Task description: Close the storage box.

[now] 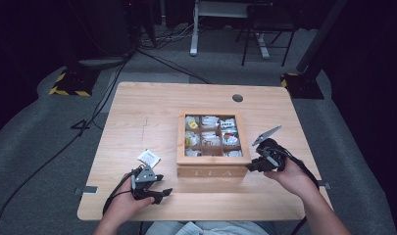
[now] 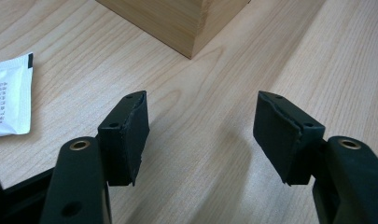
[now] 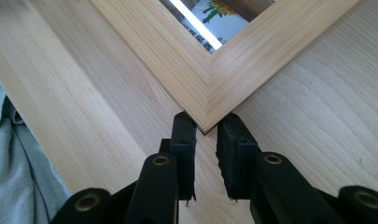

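Observation:
A wooden tea box (image 1: 213, 159) with a windowed lid stands mid-table, several tea bags (image 1: 210, 129) showing through it. My right gripper (image 1: 251, 166) is at the box's front right corner. In the right gripper view the lid frame's (image 3: 177, 60) corner pokes between the pads (image 3: 184, 140), which sit against both its sides, so my right gripper (image 3: 204, 121) is shut on it. My left gripper (image 1: 162, 185) rests on the table left of the box. Its jaws stand wide, nothing between them (image 2: 200, 121). A white sachet (image 1: 148, 157) lies loose beside it (image 2: 7, 95), and the box's corner (image 2: 177, 23) is just ahead.
The table (image 1: 137, 107) has a round cable hole (image 1: 237, 98) at its back right. The person's grey clothing (image 3: 9, 163) shows past the front edge. Cables (image 1: 63, 147) and stand feet (image 1: 71, 83) lie on the floor around the table.

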Available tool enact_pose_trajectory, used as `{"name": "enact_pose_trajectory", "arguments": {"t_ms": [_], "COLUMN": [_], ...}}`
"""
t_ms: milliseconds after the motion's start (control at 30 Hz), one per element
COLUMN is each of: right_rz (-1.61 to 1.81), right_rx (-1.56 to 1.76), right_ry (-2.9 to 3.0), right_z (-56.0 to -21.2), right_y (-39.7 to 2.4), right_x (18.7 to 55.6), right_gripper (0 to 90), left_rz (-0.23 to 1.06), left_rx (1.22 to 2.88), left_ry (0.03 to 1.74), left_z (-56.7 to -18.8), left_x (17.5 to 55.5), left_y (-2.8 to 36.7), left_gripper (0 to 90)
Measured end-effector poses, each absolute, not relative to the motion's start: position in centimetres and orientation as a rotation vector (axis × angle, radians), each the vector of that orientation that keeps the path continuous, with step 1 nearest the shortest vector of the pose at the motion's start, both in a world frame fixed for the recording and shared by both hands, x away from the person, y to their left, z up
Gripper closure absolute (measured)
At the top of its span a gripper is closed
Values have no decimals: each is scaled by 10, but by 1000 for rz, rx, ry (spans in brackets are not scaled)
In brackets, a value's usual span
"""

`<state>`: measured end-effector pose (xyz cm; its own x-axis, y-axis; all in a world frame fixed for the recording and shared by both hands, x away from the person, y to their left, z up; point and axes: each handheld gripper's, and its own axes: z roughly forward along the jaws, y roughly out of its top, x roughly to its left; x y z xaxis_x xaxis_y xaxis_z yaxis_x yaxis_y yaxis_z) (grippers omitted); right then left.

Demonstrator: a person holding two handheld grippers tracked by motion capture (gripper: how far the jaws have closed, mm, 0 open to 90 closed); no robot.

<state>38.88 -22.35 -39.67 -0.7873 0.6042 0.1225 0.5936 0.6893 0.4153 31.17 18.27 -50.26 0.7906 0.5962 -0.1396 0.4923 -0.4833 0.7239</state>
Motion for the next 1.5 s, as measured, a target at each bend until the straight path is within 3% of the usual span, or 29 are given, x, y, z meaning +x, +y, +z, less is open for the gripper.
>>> {"name": "enact_pose_trajectory", "arguments": {"t_ms": [433,667,867,1167,1500], "right_rz": [649,726,894,1047,1129], "right_rx": [1037,1057,1096,1126,1180], "right_ry": [2892,2908,2782,2541,2370], "right_z": [-401,-395,-382,-377,-398], "right_y": [-224,-232,-248,-279,-313], "right_x": [391,392,397,408,427], "right_gripper": [746,630,554,517,487], "left_rz": [165,174,193,199,194], "left_rx": [2175,2172,2175,2165,2153], "left_ry": [803,812,819,844,861], "left_z": [-503,-503,-503,-503,-503], "left_x": [312,311,311,312,312], "left_y": [183,186,192,200,204], "left_gripper": [366,366,367,367,367]}}
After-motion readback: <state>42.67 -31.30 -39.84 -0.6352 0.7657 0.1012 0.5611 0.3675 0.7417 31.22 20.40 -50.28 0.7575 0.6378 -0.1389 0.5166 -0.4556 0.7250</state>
